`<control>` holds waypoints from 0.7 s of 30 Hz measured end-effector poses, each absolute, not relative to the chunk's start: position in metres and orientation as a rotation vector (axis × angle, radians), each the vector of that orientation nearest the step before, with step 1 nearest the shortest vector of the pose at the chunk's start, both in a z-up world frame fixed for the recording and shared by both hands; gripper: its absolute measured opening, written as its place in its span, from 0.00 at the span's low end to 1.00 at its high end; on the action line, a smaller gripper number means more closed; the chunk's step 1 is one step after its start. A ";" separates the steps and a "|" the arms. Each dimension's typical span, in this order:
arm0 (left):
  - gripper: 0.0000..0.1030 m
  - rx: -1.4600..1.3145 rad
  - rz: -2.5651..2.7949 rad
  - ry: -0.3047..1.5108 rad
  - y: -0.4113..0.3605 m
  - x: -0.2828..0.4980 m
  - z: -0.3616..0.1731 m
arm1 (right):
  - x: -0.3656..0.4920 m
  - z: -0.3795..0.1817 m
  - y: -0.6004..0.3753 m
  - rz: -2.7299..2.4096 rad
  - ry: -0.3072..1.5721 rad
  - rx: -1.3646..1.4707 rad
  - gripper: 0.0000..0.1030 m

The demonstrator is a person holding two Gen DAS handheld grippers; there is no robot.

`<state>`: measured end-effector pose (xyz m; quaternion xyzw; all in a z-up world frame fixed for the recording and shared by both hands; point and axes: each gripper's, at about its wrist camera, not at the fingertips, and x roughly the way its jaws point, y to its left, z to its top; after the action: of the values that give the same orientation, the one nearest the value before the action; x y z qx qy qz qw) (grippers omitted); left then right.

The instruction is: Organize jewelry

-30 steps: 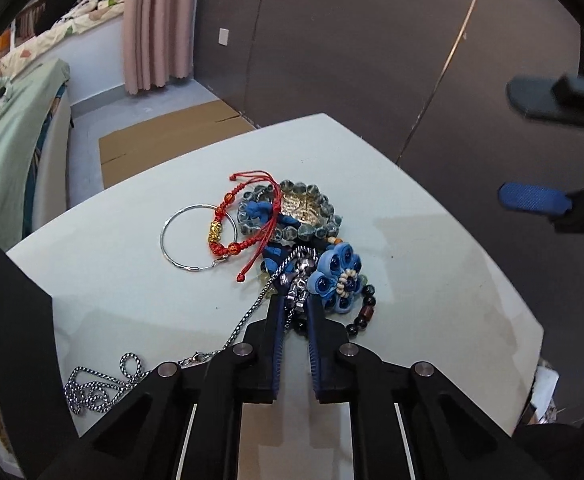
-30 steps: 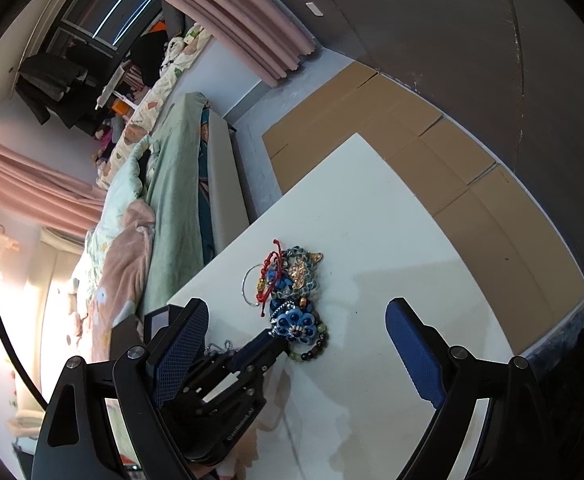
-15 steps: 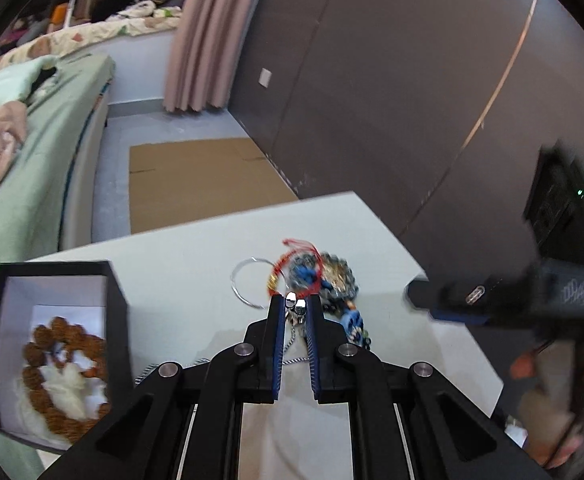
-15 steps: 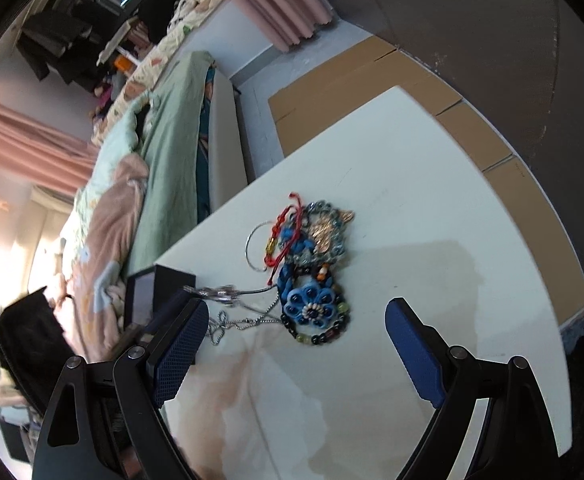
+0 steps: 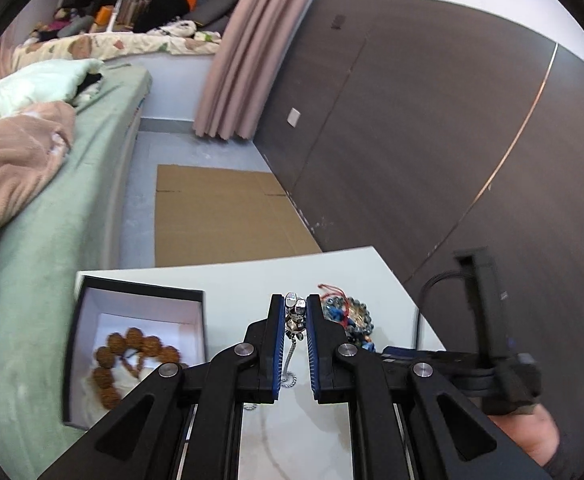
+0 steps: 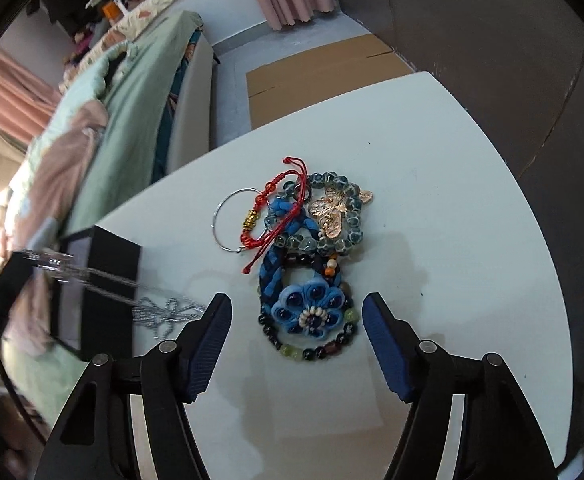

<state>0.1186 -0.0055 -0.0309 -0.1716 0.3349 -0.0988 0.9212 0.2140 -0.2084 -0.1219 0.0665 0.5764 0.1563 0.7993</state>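
Note:
My left gripper (image 5: 295, 320) is shut on a silver chain necklace (image 5: 295, 316), held above the white table (image 5: 243, 280); the chain hangs down to the tabletop (image 6: 167, 310). A black jewelry box (image 5: 139, 324) with a brown bead bracelet (image 5: 131, 356) inside stands to its left. My right gripper (image 6: 296, 320) is open, its fingers either side of a blue flower bracelet (image 6: 312, 312). Beyond that lie a red cord bracelet (image 6: 275, 208), a silver ring hoop (image 6: 231, 220) and a teal bead bracelet with a gold charm (image 6: 332, 212).
A bed with green and pink bedding (image 5: 31, 168) runs along the table's left side. Flat cardboard (image 5: 219, 216) lies on the floor beyond the table. A dark wall (image 5: 432, 140) is to the right.
My left gripper has lifted the silver chain off the pile and swung left toward the box. My right gripper has moved down close over the blue flower bracelet.

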 end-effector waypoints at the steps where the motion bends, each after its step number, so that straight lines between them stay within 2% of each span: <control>1: 0.10 -0.360 -0.199 0.680 -0.002 0.116 -0.029 | 0.215 -0.124 -0.206 0.340 1.240 0.129 0.53; 2: 0.10 -0.369 -0.196 0.670 0.002 0.114 -0.026 | 0.216 -0.126 -0.204 0.329 1.235 0.102 0.38; 5: 0.10 -0.386 -0.182 0.632 0.012 0.105 -0.015 | 0.215 -0.124 -0.205 0.323 1.218 0.109 0.30; 21: 0.09 -0.357 -0.113 0.400 0.042 0.058 0.104 | 0.194 -0.069 -0.215 0.480 1.075 0.314 0.29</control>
<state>0.0579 0.0417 0.1036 -0.1760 0.1973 -0.0559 0.9628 0.1939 -0.2151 -0.0693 0.1475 0.5050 0.2253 0.8201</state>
